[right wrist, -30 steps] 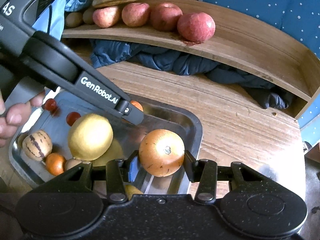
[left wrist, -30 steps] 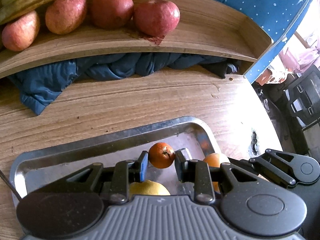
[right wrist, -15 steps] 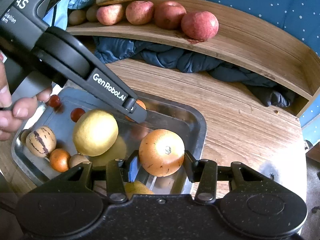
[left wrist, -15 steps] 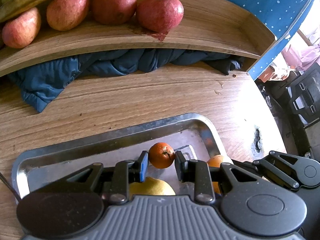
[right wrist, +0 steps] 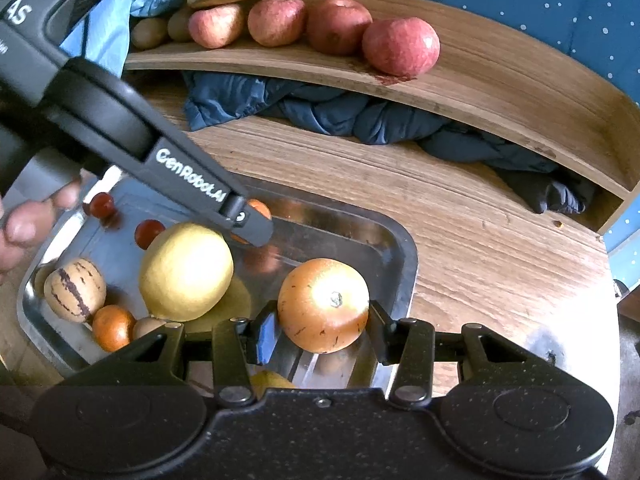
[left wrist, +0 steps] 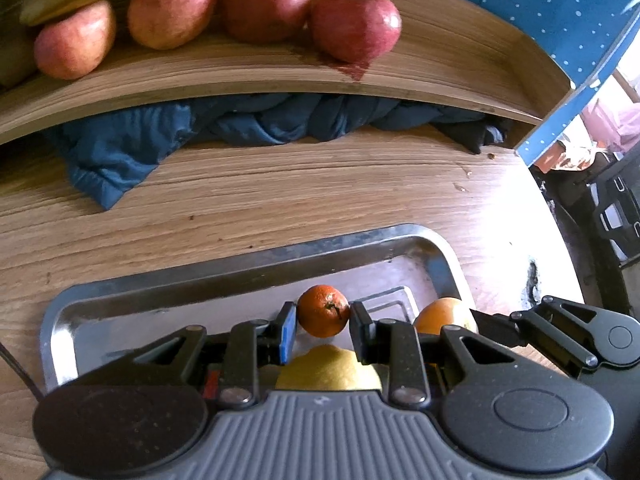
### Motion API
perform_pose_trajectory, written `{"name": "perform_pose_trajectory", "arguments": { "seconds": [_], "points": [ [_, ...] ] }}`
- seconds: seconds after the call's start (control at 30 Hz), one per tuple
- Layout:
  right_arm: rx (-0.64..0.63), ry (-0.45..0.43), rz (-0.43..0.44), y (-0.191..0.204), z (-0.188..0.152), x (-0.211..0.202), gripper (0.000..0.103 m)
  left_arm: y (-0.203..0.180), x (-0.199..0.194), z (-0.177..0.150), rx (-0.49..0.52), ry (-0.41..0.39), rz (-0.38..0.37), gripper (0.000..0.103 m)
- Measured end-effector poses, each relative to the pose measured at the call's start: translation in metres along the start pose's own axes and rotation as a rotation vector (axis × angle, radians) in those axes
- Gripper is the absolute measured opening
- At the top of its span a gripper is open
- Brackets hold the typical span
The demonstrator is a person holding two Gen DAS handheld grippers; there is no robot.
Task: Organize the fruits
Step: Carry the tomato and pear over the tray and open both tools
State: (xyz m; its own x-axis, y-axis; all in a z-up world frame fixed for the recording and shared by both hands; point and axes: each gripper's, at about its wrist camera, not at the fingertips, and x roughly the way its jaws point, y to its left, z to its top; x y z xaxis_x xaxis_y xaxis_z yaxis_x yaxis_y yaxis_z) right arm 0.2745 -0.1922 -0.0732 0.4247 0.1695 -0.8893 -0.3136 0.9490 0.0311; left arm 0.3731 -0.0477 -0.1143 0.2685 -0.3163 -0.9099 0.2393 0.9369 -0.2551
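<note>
both claws a touch nearer the wooden shelf [left wrist: 256, 76], left claw [left wrist: 323, 322] clenched on small tangerine [left wrist: 323, 316], right claw [right wrist: 323, 326] on orange [right wrist: 323, 305]

We see a crumpled dark blue cloth [left wrist: 208, 132] at twelve o'clock on the wooden worktop [left wrist: 280, 200], with a blue white-dotted panel [right wrist: 540, 4] at one o'clock.

Four apples [right wrist: 401, 45], one tray [right wrist: 404, 248].

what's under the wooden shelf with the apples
A crumpled dark blue cloth lies under the shelf, spilling onto the table. The space behind the cloth is covered.
</note>
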Motion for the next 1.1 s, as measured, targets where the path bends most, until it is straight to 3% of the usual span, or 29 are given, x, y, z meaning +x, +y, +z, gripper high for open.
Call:
{"name": "perform_pose_trajectory", "arguments": {
  "seconds": [0.97, 1.1],
  "points": [
    [-0.018, -0.024, 0.009, 0.006, 0.012, 0.013, 0.048, 0.014, -0.007, -0.005, -0.090, -0.018, 0.070, 0.031],
    [-0.018, -0.028, 0.006, 0.007, 0.012, 0.012, 0.049, 0.016, -0.010, -0.005, -0.094, -0.025, 0.072, 0.037]
  ]
}}
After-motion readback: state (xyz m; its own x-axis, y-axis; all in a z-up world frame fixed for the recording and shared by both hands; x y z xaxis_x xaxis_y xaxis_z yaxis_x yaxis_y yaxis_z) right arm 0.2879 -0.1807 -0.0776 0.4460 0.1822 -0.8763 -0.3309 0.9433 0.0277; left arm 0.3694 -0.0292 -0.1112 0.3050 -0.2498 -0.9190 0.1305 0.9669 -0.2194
